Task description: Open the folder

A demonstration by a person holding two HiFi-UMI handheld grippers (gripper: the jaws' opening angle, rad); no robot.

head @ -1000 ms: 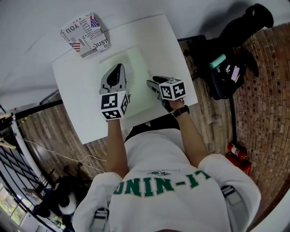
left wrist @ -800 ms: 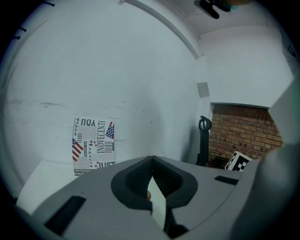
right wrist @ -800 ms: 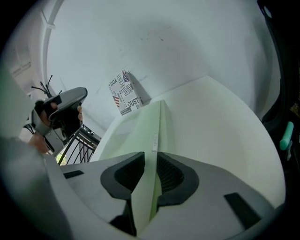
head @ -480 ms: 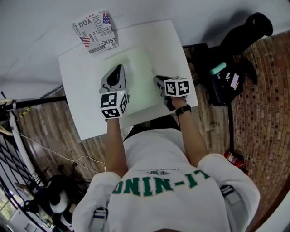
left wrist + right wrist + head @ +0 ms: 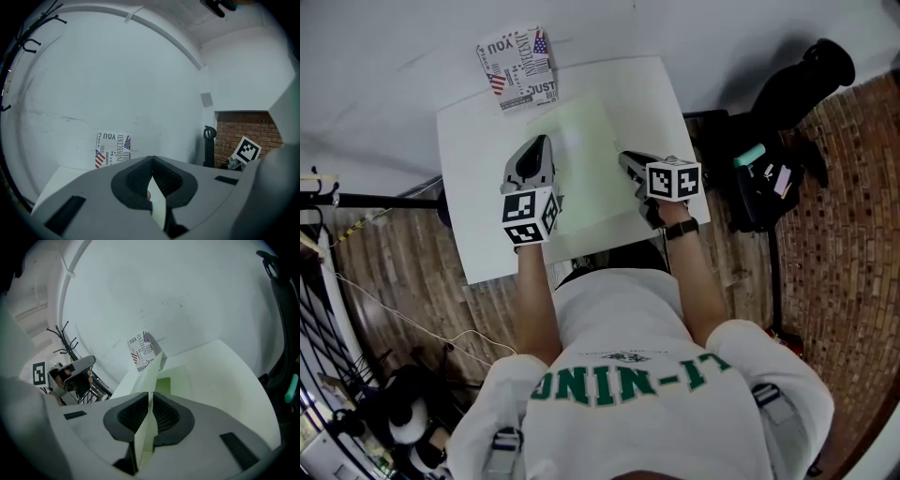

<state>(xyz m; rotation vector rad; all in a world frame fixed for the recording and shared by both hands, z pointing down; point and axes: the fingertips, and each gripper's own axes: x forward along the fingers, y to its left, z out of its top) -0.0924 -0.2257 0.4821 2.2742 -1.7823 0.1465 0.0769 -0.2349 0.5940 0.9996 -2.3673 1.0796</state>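
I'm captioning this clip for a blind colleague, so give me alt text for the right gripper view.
The right gripper, whose jaws have just been closing, pinches a flap of the pale green folder, seen edge-on above a white table. A flag-printed packet shows beyond it.

Thin matt paper folder (image 5: 586, 155)

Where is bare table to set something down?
Bare: the left strip of the table, from the printed bag to the near edge, and its far right corner beyond the right gripper. Crowded: the middle, with the folder and left gripper.
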